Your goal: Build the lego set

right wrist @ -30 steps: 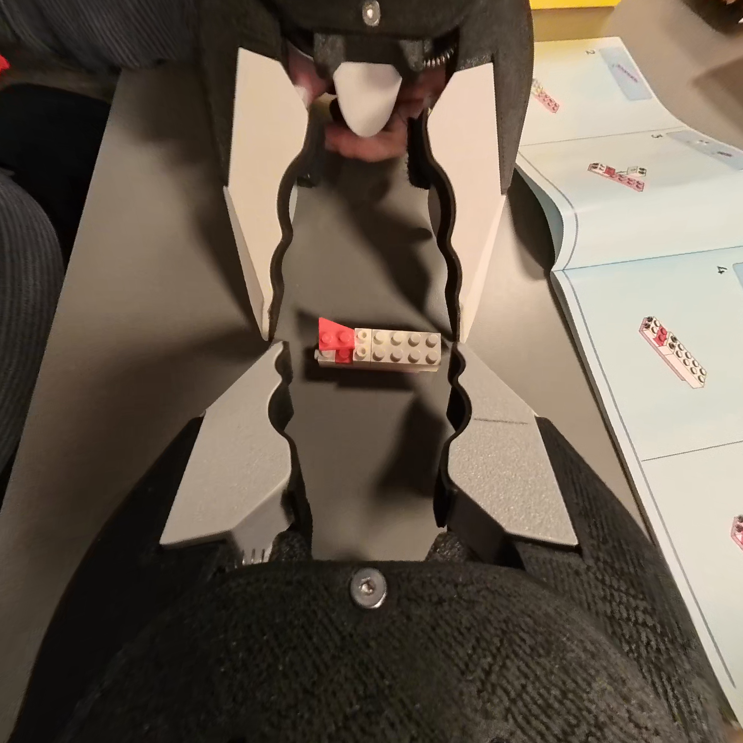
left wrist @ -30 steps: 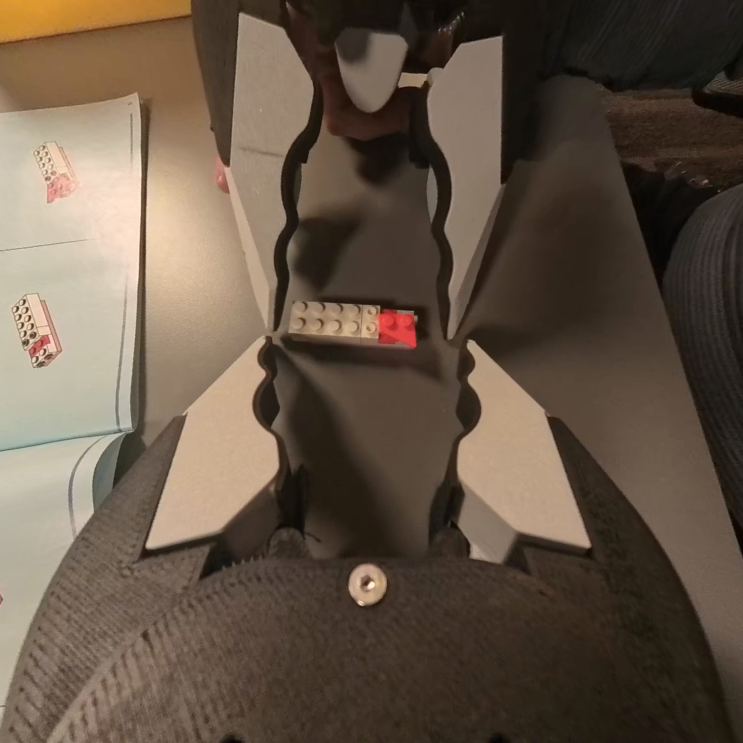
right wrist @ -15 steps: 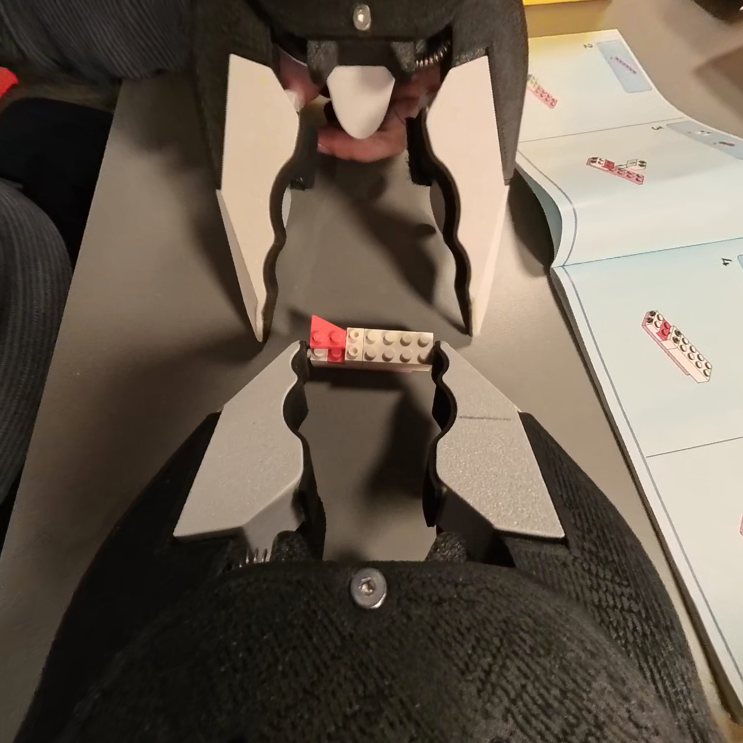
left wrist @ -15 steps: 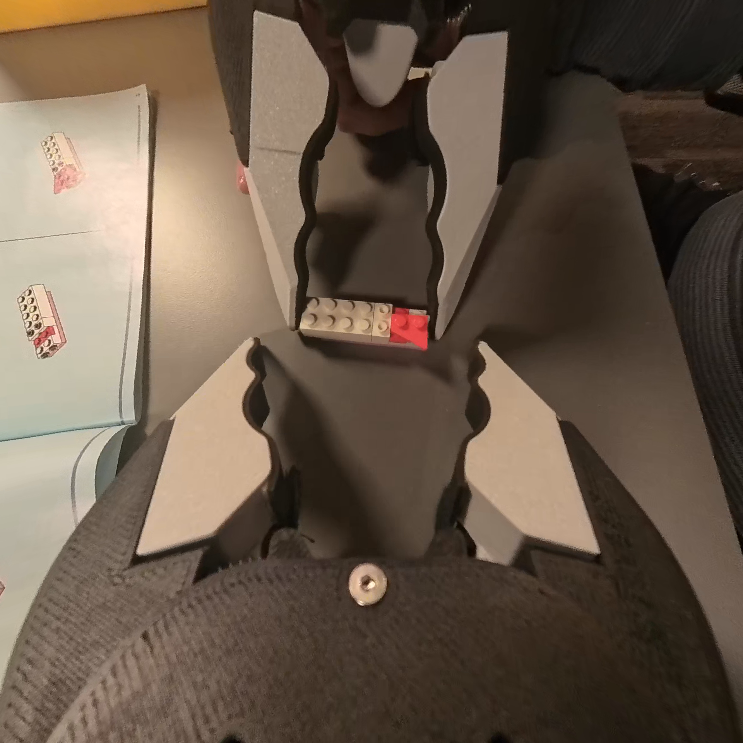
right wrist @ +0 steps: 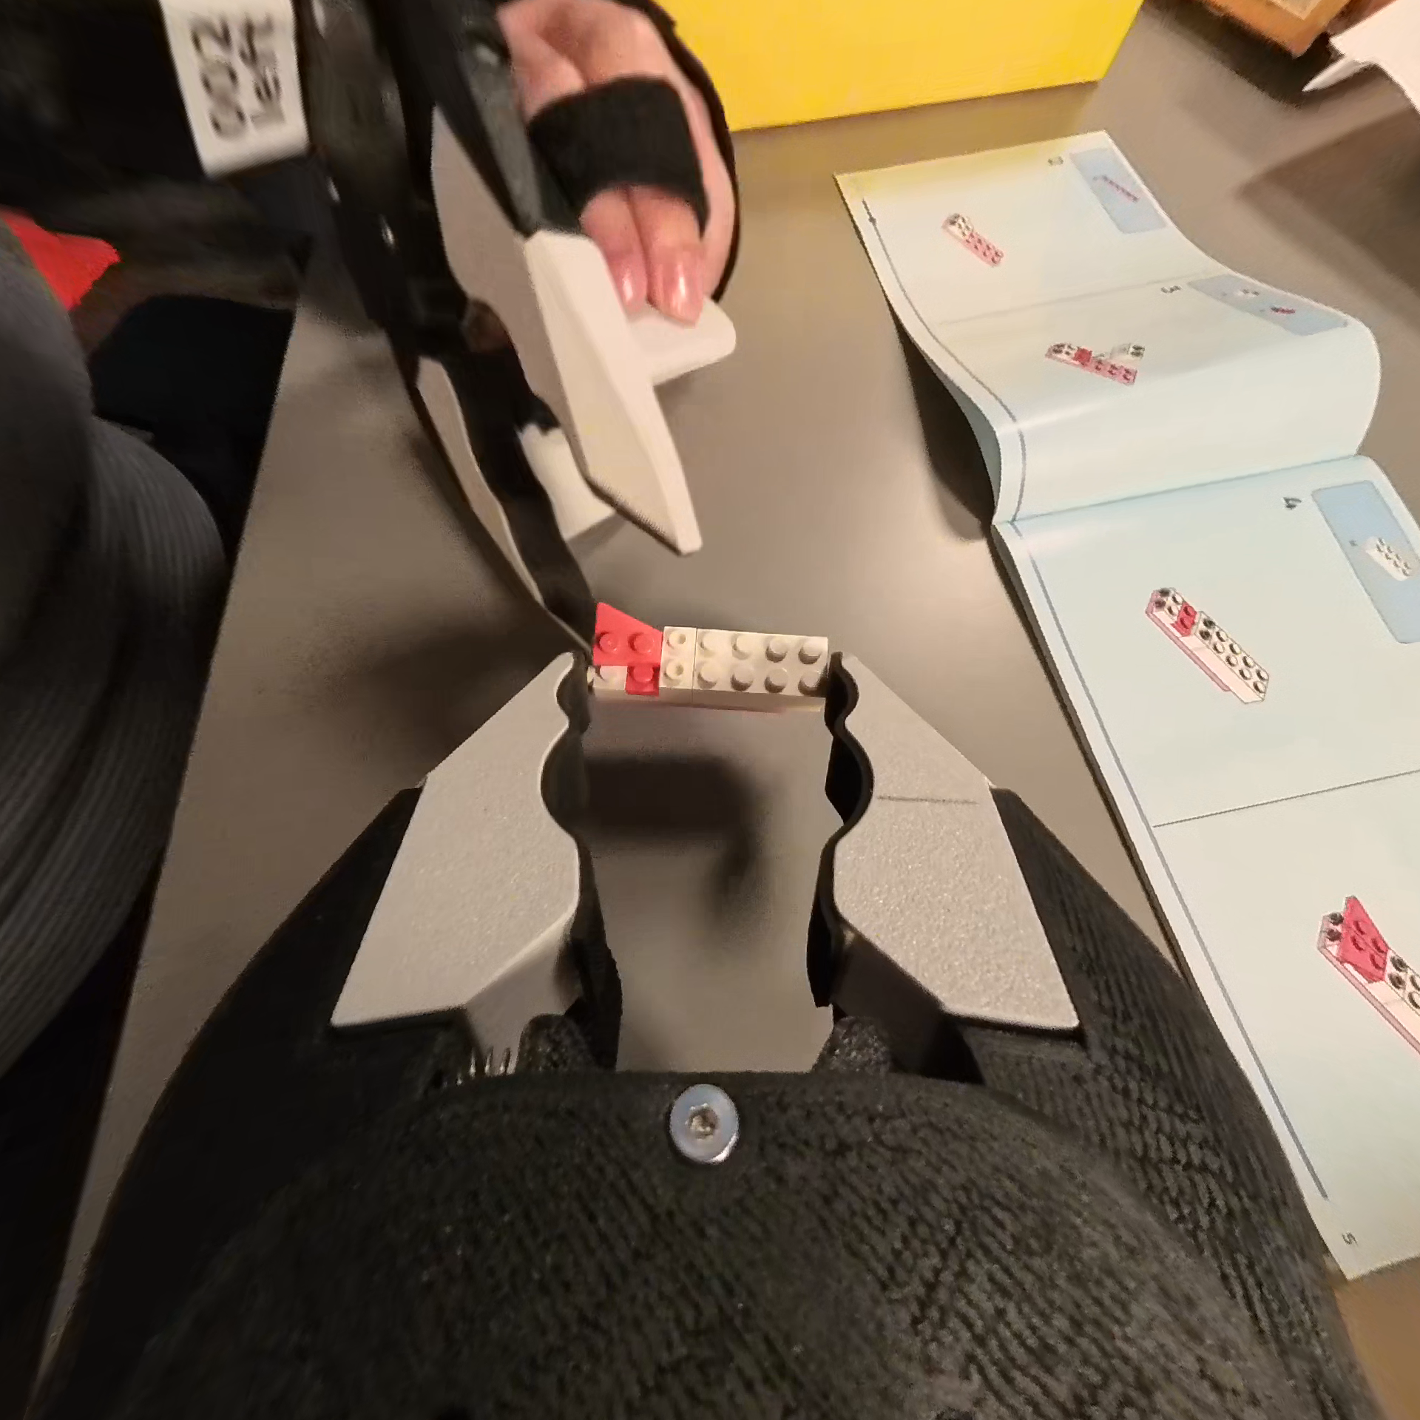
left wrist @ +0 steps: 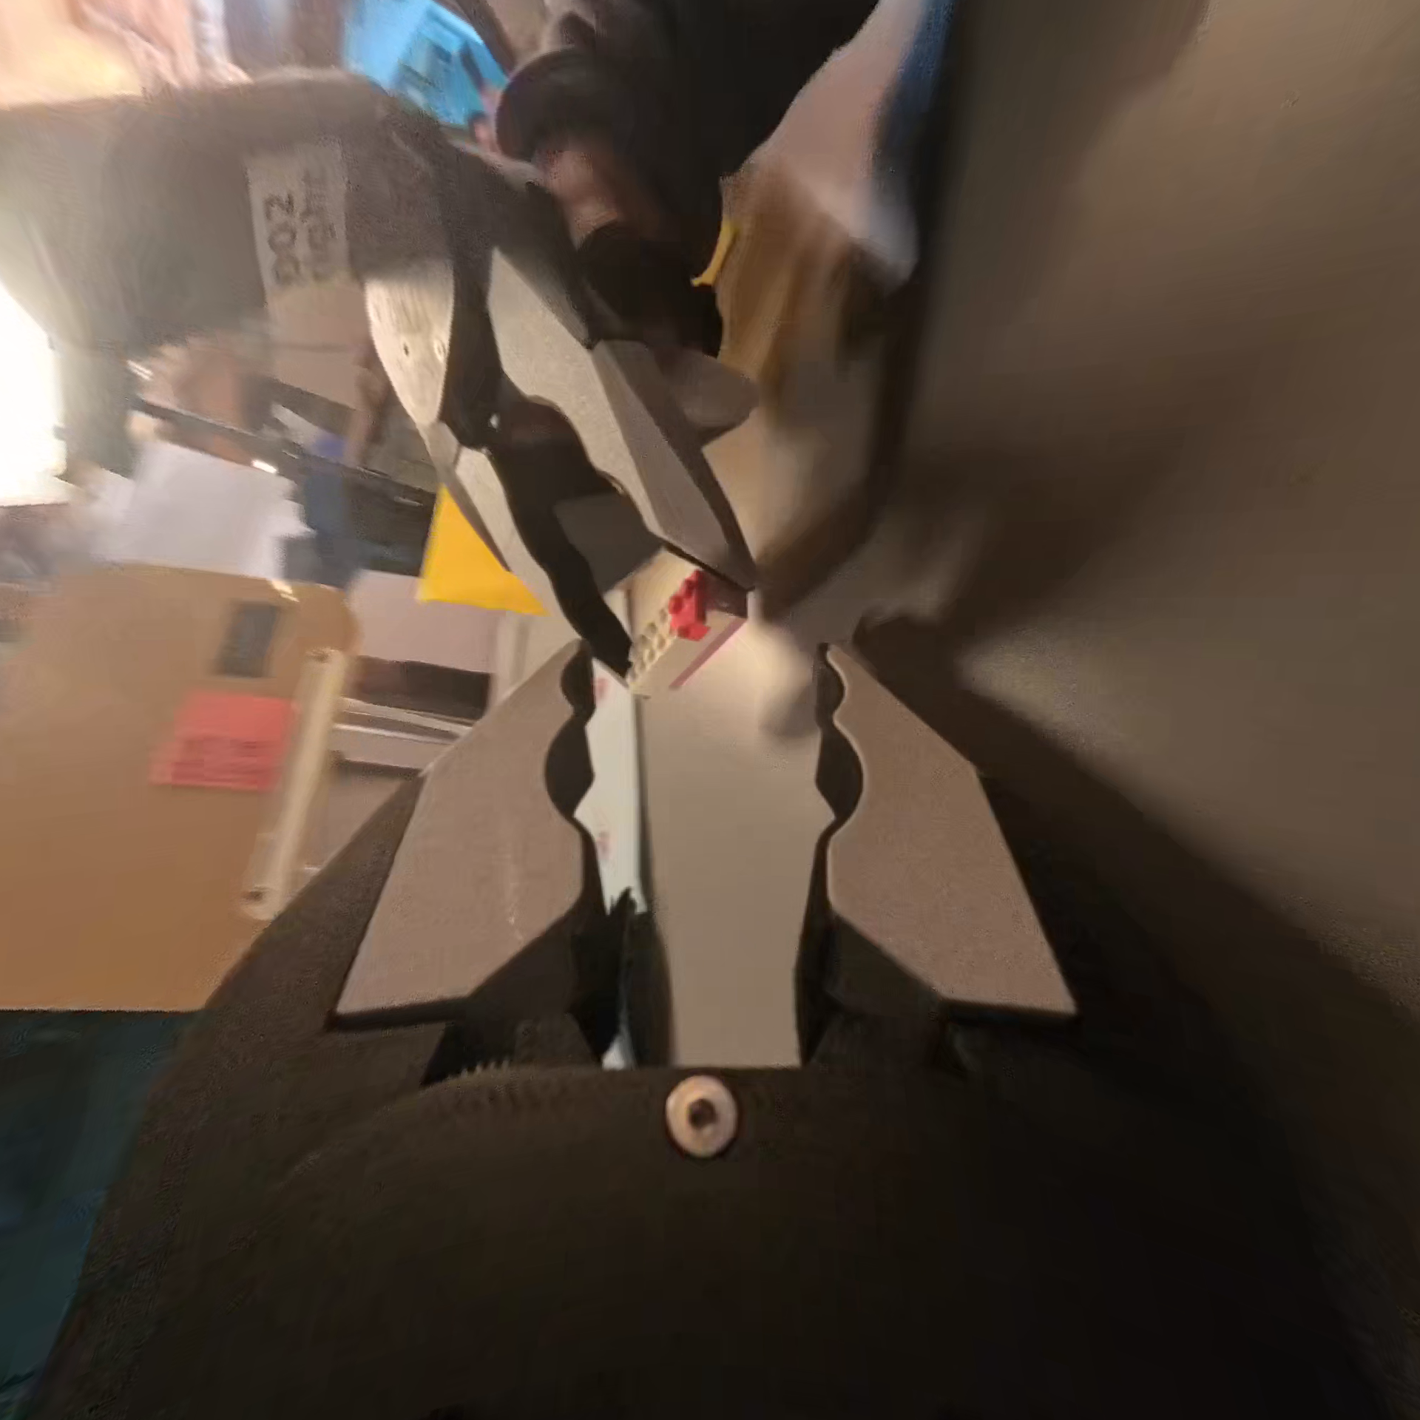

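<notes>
We see a dark grey worktop (right wrist: 807, 476) w/ an open instruction booklet (right wrist: 1199, 584) along its right edge and a yellow box (right wrist: 884, 54) at the far edge. Right gripper (right wrist: 703, 676) is clenched lengthwise on a white-and-red brick assembly (right wrist: 738, 667), lifted above the worktop. Left gripper (left wrist: 703, 668) is released, holding nothing, one fingertip (right wrist: 572, 618) just beside the assembly's red end.
</notes>
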The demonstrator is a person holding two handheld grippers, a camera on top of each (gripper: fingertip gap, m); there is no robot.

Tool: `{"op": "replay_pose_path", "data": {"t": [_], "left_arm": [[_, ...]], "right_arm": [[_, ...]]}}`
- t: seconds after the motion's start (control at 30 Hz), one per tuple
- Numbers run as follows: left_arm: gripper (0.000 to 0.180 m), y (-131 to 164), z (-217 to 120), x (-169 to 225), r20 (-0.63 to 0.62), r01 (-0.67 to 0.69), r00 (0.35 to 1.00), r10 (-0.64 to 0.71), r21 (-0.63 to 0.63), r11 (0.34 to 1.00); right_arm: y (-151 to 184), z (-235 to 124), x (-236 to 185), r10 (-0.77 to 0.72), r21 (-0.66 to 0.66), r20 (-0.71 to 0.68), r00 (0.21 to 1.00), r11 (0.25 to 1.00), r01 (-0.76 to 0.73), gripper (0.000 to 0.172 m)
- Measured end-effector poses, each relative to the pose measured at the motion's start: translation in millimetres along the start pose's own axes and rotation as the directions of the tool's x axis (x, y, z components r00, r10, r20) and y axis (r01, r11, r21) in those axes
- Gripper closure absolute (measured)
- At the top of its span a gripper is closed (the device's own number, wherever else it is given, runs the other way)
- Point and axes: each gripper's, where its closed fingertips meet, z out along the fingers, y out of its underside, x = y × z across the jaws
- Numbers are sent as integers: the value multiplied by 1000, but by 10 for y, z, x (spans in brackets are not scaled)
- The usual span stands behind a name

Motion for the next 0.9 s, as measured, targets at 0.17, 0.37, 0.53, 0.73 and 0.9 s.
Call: {"op": "replay_pose_path", "data": {"t": [0.17,0.37,0.53,0.73,0.9], "left_arm": [[129,-130,-2,-68,131,-175,977,171,18,984],[137,-215,2,-16,149,-336,931,333,-7,942],[143,-195,5,-4,138,-338,932,336,-9,941],[161,-224,16,-9,149,-336,931,332,0,942],[164,-232,8,-25,155,-352,924,349,-7,936]], "right_arm": [[-63,-45,-60,0,9,36,999,1000,0,111],[-77,-12,-133,-19,-2,65,998,1000,20,111],[-94,-8,-156,-25,3,73,997,1000,25,111],[-100,-16,-181,-24,13,90,996,1000,23,111],[-101,-20,-189,-19,20,99,995,1000,17,111]]}}
